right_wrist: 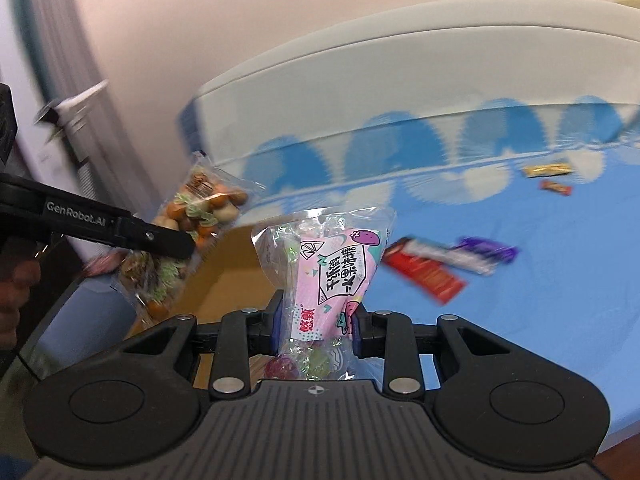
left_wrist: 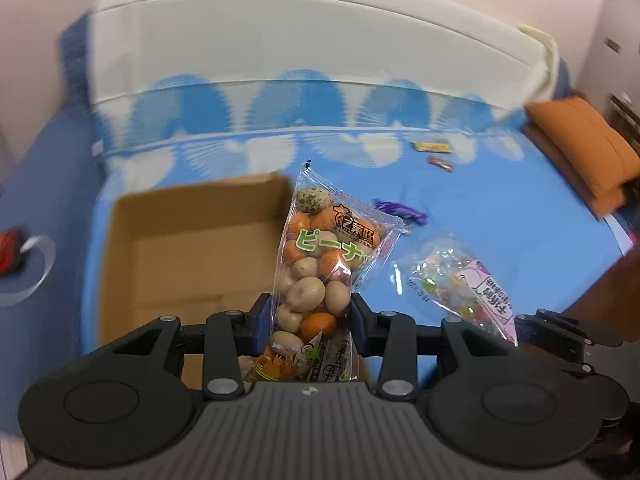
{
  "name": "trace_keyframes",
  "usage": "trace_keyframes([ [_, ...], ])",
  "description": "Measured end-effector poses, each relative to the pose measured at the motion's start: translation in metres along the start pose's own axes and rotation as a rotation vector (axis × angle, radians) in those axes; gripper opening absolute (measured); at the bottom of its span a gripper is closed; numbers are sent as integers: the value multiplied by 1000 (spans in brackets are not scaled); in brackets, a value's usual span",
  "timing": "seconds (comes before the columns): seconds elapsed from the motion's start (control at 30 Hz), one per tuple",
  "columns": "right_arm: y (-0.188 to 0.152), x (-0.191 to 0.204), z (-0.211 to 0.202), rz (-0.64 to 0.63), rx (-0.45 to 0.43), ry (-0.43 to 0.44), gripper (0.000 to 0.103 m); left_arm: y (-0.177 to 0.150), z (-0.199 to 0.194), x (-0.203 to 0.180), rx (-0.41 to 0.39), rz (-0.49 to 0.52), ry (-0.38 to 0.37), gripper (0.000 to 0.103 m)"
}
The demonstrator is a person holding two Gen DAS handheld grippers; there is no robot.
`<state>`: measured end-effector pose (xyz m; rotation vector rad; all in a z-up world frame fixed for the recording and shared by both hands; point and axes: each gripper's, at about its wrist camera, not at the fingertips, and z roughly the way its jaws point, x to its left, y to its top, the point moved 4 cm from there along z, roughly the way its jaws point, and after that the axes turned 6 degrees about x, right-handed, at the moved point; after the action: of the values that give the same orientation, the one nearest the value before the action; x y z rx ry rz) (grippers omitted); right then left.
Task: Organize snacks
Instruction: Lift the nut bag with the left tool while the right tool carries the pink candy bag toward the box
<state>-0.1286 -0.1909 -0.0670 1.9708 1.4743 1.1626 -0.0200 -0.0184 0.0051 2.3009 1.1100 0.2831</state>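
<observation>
My left gripper (left_wrist: 310, 314) is shut on a clear bag of coated peanuts (left_wrist: 320, 264) and holds it upright above the right edge of an open cardboard box (left_wrist: 192, 256). My right gripper (right_wrist: 316, 320) is shut on a clear candy bag with a pink label (right_wrist: 332, 276), held up beside the box (right_wrist: 224, 280). In the right wrist view the left gripper (right_wrist: 176, 244) and its peanut bag (right_wrist: 188, 232) show at the left. The candy bag also shows in the left wrist view (left_wrist: 460, 284).
The blue bed sheet (left_wrist: 500, 216) carries loose snacks: a purple wrapper (right_wrist: 488, 250), a red and white packet (right_wrist: 428, 272), a yellow packet (right_wrist: 548, 169) and a small orange bar (right_wrist: 556, 187). Orange cushions (left_wrist: 580, 148) lie at the right. A white headboard (left_wrist: 300, 44) stands behind.
</observation>
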Motion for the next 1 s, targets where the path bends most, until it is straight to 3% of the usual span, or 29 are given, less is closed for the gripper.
trace_keyframes([
  [0.13, -17, 47, 0, -68, 59, 40, 33, -40, -23, 23, -4, -44, 32, 44],
  [0.33, -37, 94, -6, -126, 90, 7, 33, -74, -41, 50, -32, -106, 30, 44],
  [0.63, -40, 114, -12, -184, 99, -51, 34, -82, -50, 63, -89, -151, 2, 44],
  [1.0, -40, 118, -8, -212, 126, -65, 34, -84, -48, 69, -93, -182, -3, 44],
])
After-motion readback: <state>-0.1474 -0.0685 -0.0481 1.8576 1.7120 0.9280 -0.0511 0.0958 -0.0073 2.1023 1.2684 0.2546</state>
